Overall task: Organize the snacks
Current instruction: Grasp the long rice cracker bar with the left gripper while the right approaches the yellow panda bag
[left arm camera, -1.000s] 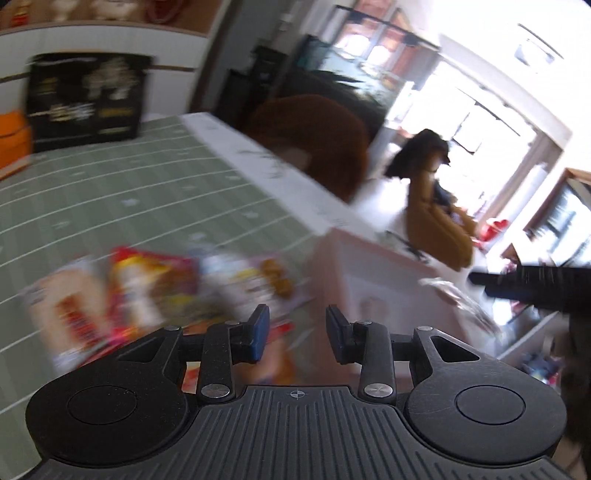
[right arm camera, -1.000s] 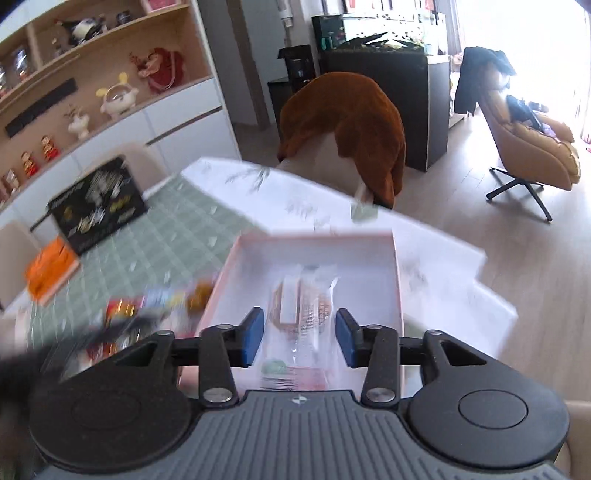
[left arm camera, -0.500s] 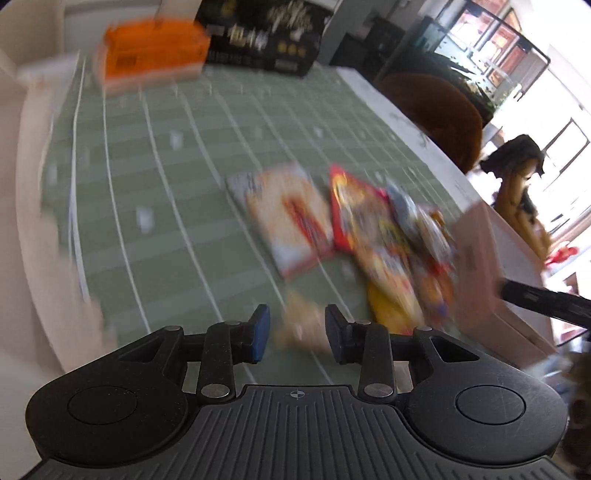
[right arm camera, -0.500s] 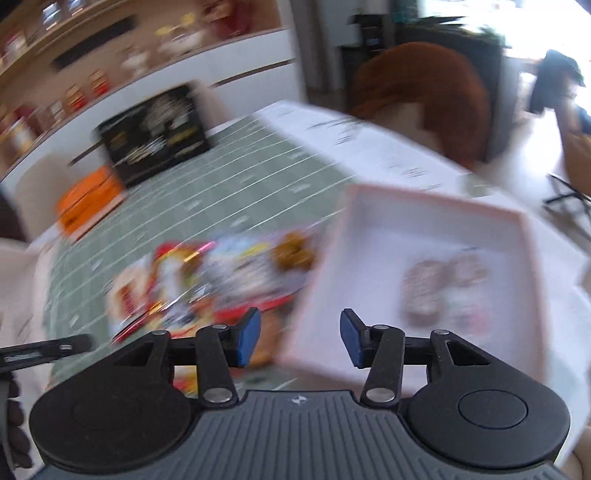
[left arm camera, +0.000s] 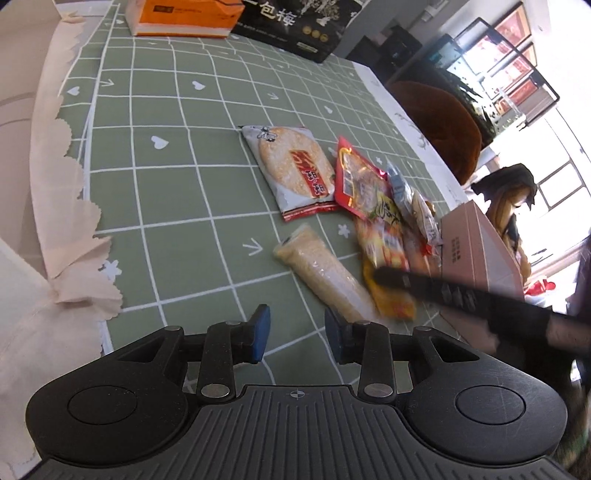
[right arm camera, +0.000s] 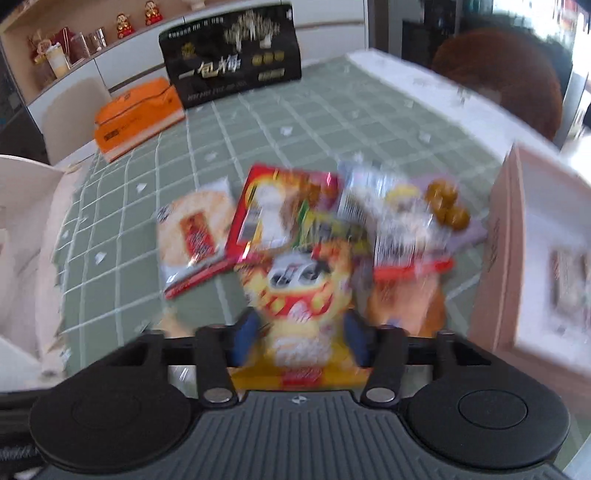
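Now over green checked tabletop: left claw part open, empty, near pale wrapped roll. Right claw astride yellow snack bag, jaws just closing; grip unclear through blur. Snack pile beside pink box.

A green checked cloth covers the counter. At its far end an orange box lies just beside a black box. Figurines stand on a shelf behind.
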Motion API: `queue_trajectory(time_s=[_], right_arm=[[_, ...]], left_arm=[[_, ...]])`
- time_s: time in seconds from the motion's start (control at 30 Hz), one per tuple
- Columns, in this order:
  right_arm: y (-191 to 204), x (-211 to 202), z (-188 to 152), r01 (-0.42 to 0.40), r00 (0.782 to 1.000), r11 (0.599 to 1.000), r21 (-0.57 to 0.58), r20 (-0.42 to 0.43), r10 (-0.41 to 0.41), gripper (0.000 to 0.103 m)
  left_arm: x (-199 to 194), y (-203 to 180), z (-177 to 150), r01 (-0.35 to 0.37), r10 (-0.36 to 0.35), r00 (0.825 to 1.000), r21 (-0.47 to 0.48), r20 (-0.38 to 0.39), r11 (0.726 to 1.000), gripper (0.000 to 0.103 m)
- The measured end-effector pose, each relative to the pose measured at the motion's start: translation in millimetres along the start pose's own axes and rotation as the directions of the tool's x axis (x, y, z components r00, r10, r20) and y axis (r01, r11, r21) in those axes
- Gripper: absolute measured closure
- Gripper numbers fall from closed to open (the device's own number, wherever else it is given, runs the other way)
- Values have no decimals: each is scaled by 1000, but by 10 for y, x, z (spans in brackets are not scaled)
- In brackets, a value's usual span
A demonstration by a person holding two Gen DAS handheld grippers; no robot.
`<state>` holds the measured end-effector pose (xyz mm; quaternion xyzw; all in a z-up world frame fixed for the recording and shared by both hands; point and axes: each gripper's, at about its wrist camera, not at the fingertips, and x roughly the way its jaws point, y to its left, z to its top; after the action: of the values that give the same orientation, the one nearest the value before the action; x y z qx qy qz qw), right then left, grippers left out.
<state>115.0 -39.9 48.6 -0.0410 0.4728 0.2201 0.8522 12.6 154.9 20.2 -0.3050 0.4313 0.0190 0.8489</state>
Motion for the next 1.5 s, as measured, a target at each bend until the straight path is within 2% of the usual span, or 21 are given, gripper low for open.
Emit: queue_trajectory(time_s=[0.13, 0.33, 0.43, 0.57, 0.67, 0.73, 0.77, 0.9, 1.07, 1.13, 1.23, 1.27, 1.37, 1.4, 1.43, 1.5], right_arm=[[-34, -228, -281, -27, 1000, 1000, 9, -8, 27, 59], [-216, -515, -716, -37, 999, 997, 68, -2, 37, 59], [-351, -615, -811, -20, 1000, 994, 105, 9, 19, 59], [-501, -688, -883, 10, 1000, 993, 114, 18, -12, 59], [-576, -729, -925, 62, 998, 994, 87, 17, -64, 59], [-623, -738, -936, 90, 996, 994, 68, 13, -91, 59], [-642, -743, -944, 95, 995, 994, 62, 14, -96, 57], [-727, -733, -957, 99, 995, 993, 59, 20, -101, 36], [-729, -666, -924, 92, 995, 994, 55, 19, -93, 33], [-679, -639, -924, 49, 999, 997, 64, 1, -49, 33], [-583, -660, -927, -63, 998, 996, 69, -22, 64, 33], [-541, -683, -923, -72, 997, 996, 59, -13, 73, 33], [-452, -742, -869, -9, 999, 1000, 11, 49, 8, 32], [-441, -735, -849, 20, 998, 1000, 0, 62, -20, 28], [-435, -709, -823, 56, 996, 998, -10, 71, -55, 25], [-451, -631, -783, 76, 994, 997, -28, 75, -74, 24]], left_arm=[[46, -71, 31, 0, 0, 1000, 19, 16, 1000, 66], [296, -467, 67, -36, 37, 999, 160, -3, 986, 65], [418, -683, -12, -104, 107, 994, 249, 3, 963, 62], [450, -815, -164, -167, 157, 986, 336, 59, 927, 63], [383, -772, -231, -135, 131, 991, 324, 36, 936, 71], [322, -739, -296, -103, 104, 995, 311, 14, 945, 71], [291, -732, -334, -97, 99, 995, 311, 7, 946, 71], [186, -731, -486, -87, 96, 995, 347, -9, 934, 71], [117, -714, -557, -83, 92, 996, 343, -11, 936, 71], [106, -700, -549, -80, 90, 996, 334, -16, 939, 71], [86, -679, -547, -80, 92, 996, 331, -21, 940, 71], [78, -671, -548, -80, 92, 996, 327, -21, 942, 71], [70, -653, -551, -73, 85, 996, 323, -21, 943, 71], [72, -655, -552, -74, 86, 996, 325, -20, 943, 71], [72, -660, -553, -75, 87, 996, 328, -20, 942, 71], [72, -668, -557, -76, 88, 996, 332, -19, 940, 71]])
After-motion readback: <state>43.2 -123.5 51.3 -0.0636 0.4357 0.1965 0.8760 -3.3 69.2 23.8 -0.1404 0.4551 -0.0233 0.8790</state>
